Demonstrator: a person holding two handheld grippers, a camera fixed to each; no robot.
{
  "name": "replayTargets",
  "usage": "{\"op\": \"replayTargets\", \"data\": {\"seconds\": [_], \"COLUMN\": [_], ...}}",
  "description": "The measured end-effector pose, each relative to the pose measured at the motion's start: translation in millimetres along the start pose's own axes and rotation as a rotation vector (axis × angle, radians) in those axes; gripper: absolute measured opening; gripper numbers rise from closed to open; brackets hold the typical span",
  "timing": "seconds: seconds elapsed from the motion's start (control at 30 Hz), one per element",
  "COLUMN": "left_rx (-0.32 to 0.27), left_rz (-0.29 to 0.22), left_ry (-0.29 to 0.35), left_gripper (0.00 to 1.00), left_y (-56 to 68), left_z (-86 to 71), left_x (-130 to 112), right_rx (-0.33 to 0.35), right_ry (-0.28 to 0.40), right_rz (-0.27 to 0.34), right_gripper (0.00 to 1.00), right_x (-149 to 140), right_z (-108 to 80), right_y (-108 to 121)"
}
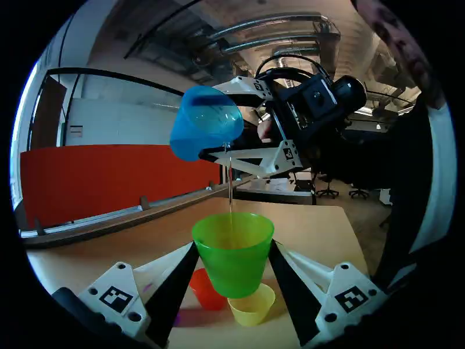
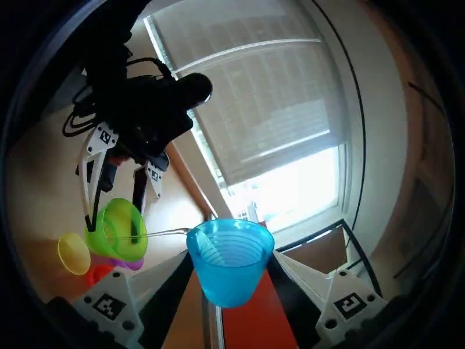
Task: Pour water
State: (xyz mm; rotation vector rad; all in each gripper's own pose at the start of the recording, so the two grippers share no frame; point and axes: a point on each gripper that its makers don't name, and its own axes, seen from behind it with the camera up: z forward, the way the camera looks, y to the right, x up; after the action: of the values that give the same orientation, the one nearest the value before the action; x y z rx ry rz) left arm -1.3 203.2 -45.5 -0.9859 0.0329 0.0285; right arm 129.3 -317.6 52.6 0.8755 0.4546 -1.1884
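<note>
In the left gripper view my left gripper (image 1: 232, 259) is shut on a green cup (image 1: 233, 251), held upright above the table. Over it the right gripper (image 1: 218, 125) holds a blue cup (image 1: 203, 123) tilted, and a thin stream of water (image 1: 230, 183) falls from its lip into the green cup. In the right gripper view my right gripper (image 2: 231, 270) is shut on the blue cup (image 2: 230, 269). The water (image 2: 157, 234) runs leftward from it into the green cup (image 2: 116, 230), which the left gripper (image 2: 113, 195) holds.
A red cup (image 1: 204, 288) and a yellow cup (image 1: 252, 303) stand on the wooden table (image 1: 314, 227) below the green cup. A yellow cup (image 2: 73, 253), a red one (image 2: 96, 273) and a purple one (image 2: 132, 264) lie near the green cup. A red partition (image 1: 99, 177) runs behind the table.
</note>
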Motion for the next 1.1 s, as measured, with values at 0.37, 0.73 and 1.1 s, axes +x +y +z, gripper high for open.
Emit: {"op": "replayTargets", "data": {"seconds": [0.37, 0.73, 1.1], "left_rx": [0.002, 0.003, 0.008], "left_rz": [-0.015, -0.020, -0.028], "left_ry": [0.014, 0.020, 0.034], "left_gripper": [0.84, 0.84, 0.84], "left_y": [-1.4, 0.2, 1.8], "left_z": [1.7, 2.9, 3.6], "left_x": [1.4, 2.5, 4.6], "right_rx": [0.002, -0.001, 0.002], "right_ry": [0.002, 0.002, 0.000], "right_rz": [-0.011, -0.025, -0.032], "right_gripper": [0.88, 0.88, 0.88], "right_x": [-0.8, -2.4, -3.2], "right_z": [0.1, -0.7, -1.4], "right_y": [1.1, 4.0, 4.1]}}
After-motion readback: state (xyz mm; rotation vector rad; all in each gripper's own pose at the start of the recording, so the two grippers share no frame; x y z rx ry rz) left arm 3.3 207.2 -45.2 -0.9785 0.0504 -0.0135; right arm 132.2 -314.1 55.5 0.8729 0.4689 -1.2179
